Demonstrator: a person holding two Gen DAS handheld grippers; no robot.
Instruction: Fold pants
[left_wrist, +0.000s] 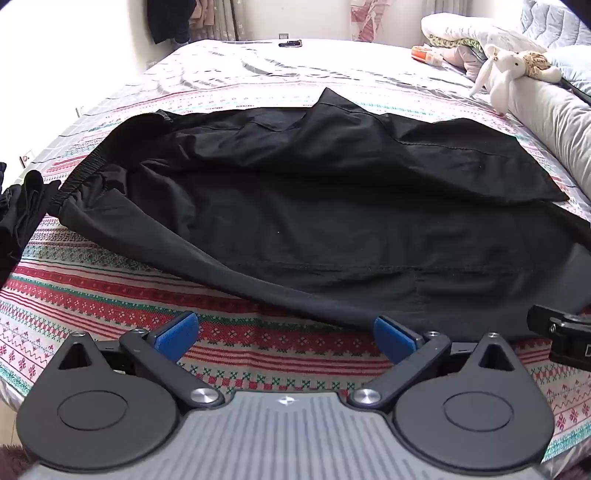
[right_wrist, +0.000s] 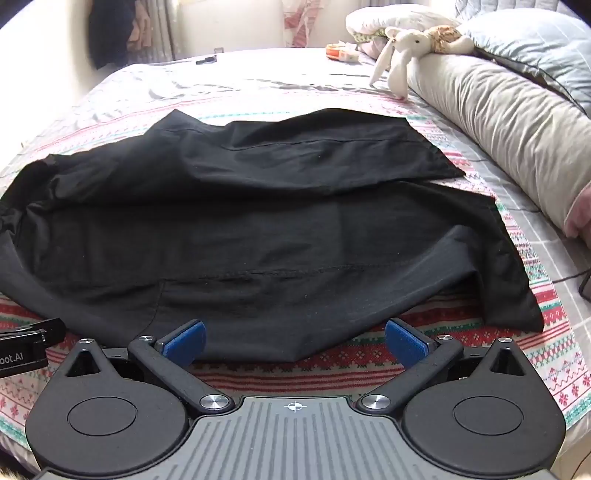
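dark clothing (left_wrist: 14, 218) cut off left; small bedside items (left_wrist: 424, 54) unreadable

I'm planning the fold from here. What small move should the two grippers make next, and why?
Probably lower both grippers onto the near edge of the pants and close on it. The left gripper and right gripper are both open and hold nothing, with that edge lying just ahead of their tips. The pants lie spread sideways on the bed, not yet folded over.
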